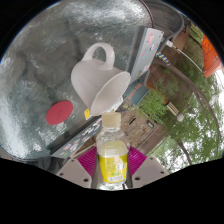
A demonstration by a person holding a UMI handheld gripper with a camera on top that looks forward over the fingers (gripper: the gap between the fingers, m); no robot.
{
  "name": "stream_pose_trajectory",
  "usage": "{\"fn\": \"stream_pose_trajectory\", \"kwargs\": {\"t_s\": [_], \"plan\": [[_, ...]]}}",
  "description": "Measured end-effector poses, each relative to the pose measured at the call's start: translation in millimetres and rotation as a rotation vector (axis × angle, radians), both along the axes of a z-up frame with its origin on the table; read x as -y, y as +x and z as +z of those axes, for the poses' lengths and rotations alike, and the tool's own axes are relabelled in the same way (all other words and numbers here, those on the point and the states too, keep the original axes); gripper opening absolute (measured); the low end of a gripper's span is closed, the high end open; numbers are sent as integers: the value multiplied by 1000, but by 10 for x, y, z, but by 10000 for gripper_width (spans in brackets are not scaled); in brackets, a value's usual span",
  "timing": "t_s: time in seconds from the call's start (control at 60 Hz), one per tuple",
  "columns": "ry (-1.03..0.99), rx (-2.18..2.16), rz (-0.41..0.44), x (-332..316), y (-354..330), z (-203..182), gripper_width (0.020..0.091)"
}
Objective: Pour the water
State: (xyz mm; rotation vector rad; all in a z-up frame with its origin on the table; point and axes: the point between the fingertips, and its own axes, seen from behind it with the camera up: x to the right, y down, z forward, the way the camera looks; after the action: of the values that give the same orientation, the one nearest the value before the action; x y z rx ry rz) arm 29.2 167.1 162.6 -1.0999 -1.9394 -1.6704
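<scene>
My gripper point(112, 166) is shut on a small clear bottle point(111, 152) of yellowish liquid with a yellow label; both magenta pads point(87, 160) press its sides. The bottle's open mouth point(111, 120) points ahead toward a white mug point(100, 78) with a handle. The mug seems to rest on a glass table point(40, 70) just beyond the bottle, and its opening faces the bottle. The whole view is tilted. I see no stream of liquid between bottle and mug.
A red bottle cap point(60, 112) lies on the glass to the left of the bottle. Beyond the table's edge are wooden chairs or slatted furniture point(180, 60), green plants point(155, 105) and paving.
</scene>
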Motion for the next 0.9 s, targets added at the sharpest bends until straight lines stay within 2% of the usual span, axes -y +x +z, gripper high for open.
{"fn": "stream_pose_trajectory", "kwargs": {"t_s": [0.133,0.183,0.3,0.317,0.367,0.4,0.45,0.633,0.767,0.817,0.85,0.9], "plan": [[7,-155,-18,48,-59,58,405],[82,-375,-78,-30,-64,28,407],[158,-1081,-247,-50,-116,354,407],[218,-1202,-221,44,-153,370,407],[207,-1467,-258,-89,-140,519,406],[290,-1632,-240,70,-132,548,406],[252,-1769,-280,-85,-29,601,406],[143,-2144,-308,-58,55,-198,404],[26,-2231,-331,-92,35,-684,405],[-20,-2214,-364,-72,59,-951,408],[2,-2247,-281,-64,90,-771,404],[-2,-2264,-266,-72,56,-872,404]]}}
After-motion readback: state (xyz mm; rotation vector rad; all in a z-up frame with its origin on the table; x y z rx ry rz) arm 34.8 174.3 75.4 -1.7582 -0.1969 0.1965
